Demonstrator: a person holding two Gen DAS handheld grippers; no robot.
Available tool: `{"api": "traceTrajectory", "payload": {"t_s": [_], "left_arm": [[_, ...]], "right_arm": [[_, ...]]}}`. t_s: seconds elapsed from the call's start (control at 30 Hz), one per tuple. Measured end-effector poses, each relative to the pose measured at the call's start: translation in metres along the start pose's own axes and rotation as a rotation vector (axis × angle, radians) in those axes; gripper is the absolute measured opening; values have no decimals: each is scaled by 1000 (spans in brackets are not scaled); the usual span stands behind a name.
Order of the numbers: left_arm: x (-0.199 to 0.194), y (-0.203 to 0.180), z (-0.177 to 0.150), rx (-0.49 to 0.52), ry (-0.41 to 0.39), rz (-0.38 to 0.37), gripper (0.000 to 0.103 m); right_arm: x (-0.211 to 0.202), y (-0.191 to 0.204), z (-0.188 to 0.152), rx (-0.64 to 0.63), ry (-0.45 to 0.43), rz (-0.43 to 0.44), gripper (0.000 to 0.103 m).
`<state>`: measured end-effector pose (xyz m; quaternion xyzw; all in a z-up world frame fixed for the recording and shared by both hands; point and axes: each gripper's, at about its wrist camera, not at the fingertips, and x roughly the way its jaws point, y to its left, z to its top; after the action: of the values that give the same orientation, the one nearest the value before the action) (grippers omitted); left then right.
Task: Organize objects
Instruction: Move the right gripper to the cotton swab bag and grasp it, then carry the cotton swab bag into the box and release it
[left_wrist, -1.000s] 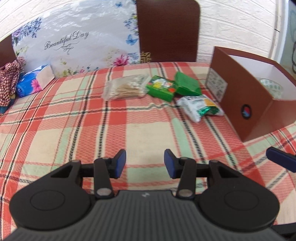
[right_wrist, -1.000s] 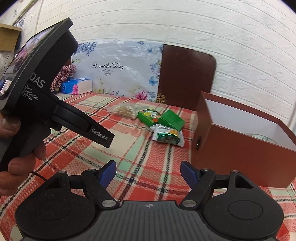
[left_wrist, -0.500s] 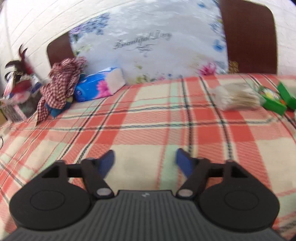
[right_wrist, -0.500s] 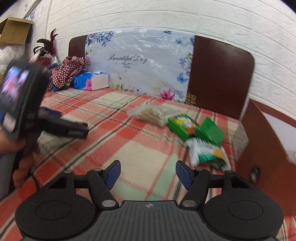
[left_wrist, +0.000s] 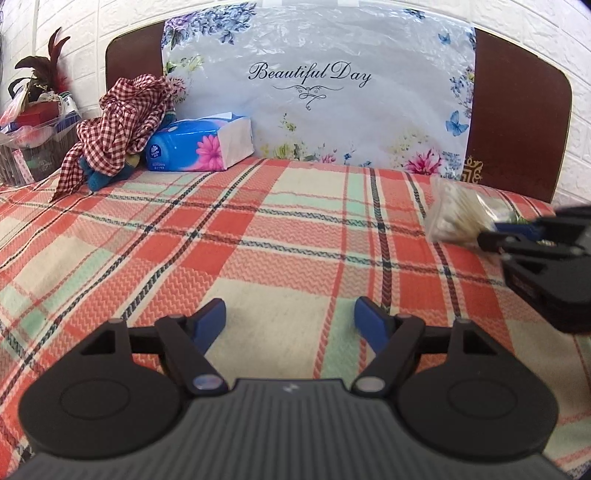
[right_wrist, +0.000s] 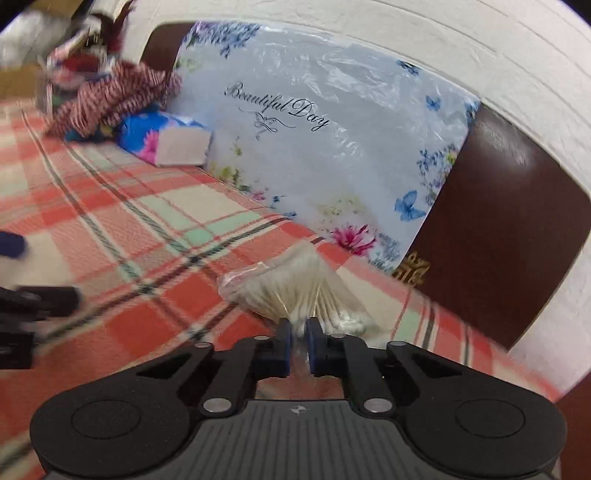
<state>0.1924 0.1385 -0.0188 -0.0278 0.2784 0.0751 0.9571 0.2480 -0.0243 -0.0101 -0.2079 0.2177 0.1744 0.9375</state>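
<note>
My right gripper is shut on the near end of a clear bag of cotton swabs, which lies on the red plaid bed cover close to the headboard. The same bag shows in the left wrist view at the right, with the right gripper clamped on it. My left gripper is open and empty, low over the cover near the bed's middle, well left of the bag.
A blue tissue pack and a crumpled red checked cloth lie at the back left by the floral "Beautiful Day" headboard panel. A basket of odds and ends stands at the far left.
My right gripper has moved forward to the swab bag and shut on it. My left gripper has swung left, away from the brown box and green packets, and opened wider.
</note>
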Motion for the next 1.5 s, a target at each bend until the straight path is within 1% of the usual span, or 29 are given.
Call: {"api": "traceTrajectory", "payload": {"t_s": [0.07, 0.2, 0.3, 0.37, 0.43, 0.47, 0.5, 0.53, 0.57, 0.6, 0.63, 0.67, 0.73, 0.8, 0.87, 0.9, 0.97, 1.0, 1.03, 1.07, 1.1, 1.13, 1.17, 1.27, 1.33, 1.4, 1.5], "left_arm": [[1, 1, 1, -7, -1, -6, 79], [1, 2, 1, -10, -1, -9, 79], [1, 1, 1, -4, 2, -6, 79], [2, -1, 1, 8, 6, -3, 80], [2, -4, 1, 29, 11, 9, 81], [1, -8, 2, 46, 18, 22, 81], [-1, -12, 3, 66, 30, 42, 81], [-7, -18, 6, 67, 57, 54, 78], [-18, -23, 8, 36, 95, 8, 76], [-32, -30, 9, -13, 125, -90, 72], [-50, -40, 9, -45, 145, -187, 72], [-68, -56, 7, -36, 155, -254, 72], [-99, -88, 1, 32, 181, -366, 72], [-112, -113, -8, 69, 269, -469, 72], [-114, -131, -16, 77, 359, -550, 72], [-115, -138, -20, 85, 387, -571, 72], [-113, -154, -32, 143, 404, -549, 70], [-112, -156, -36, 149, 388, -551, 66], [-112, -154, -37, 138, 382, -558, 50], [-112, -152, -35, 116, 397, -582, 39], [-118, -152, -28, 107, 395, -568, 35], [-127, -155, -20, 133, 367, -546, 34], [-141, -158, -13, 162, 322, -545, 34], [-182, -172, 17, 231, 150, -574, 34], [-197, -189, 38, 251, 72, -606, 34], [-199, -212, 56, 278, 26, -642, 34], [-185, -255, 70, 318, 28, -671, 33]], "right_arm": [[-28, 1, -10, 44, -1, 61, 6], [-99, 6, -52, 68, 18, 118, 4], [-154, -4, -87, 109, 52, 96, 4], [-183, -11, -107, 121, 77, 52, 4], [-205, -21, -122, 136, 103, 7, 7], [-214, -27, -129, 166, 111, -2, 11], [-221, -33, -134, 201, 113, -12, 22], [-227, -40, -139, 237, 114, -22, 28], [-233, -44, -143, 272, 113, -30, 37], [-237, -50, -146, 303, 108, -32, 40], [-240, -54, -148, 334, 102, -29, 40], [-240, -59, -150, 365, 97, -19, 41], [-238, -65, -151, 415, 87, 18, 41], [-231, -66, -150, 420, 81, 53, 44], [-219, -63, -147, 399, 96, 92, 47], [-213, -61, -146, 395, 101, 112, 48], [-200, -59, -143, 390, 115, 145, 48], [-191, -59, -143, 392, 132, 151, 48], [-186, -58, -142, 395, 136, 138, 46], [-186, -56, -140, 393, 124, 125, 39], [-189, -55, -138, 387, 114, 118, 34], [-195, -55, -136, 382, 84, 115, 33], [-205, -56, -133, 377, 41, 103, 33], [-238, -68, -120, 343, -132, 7, 32], [-253, -84, -111, 353, -220, -63, 32], [-259, -106, -108, 372, -268, -123, 32], [-253, -141, -112, 408, -257, -191, 32]]}}
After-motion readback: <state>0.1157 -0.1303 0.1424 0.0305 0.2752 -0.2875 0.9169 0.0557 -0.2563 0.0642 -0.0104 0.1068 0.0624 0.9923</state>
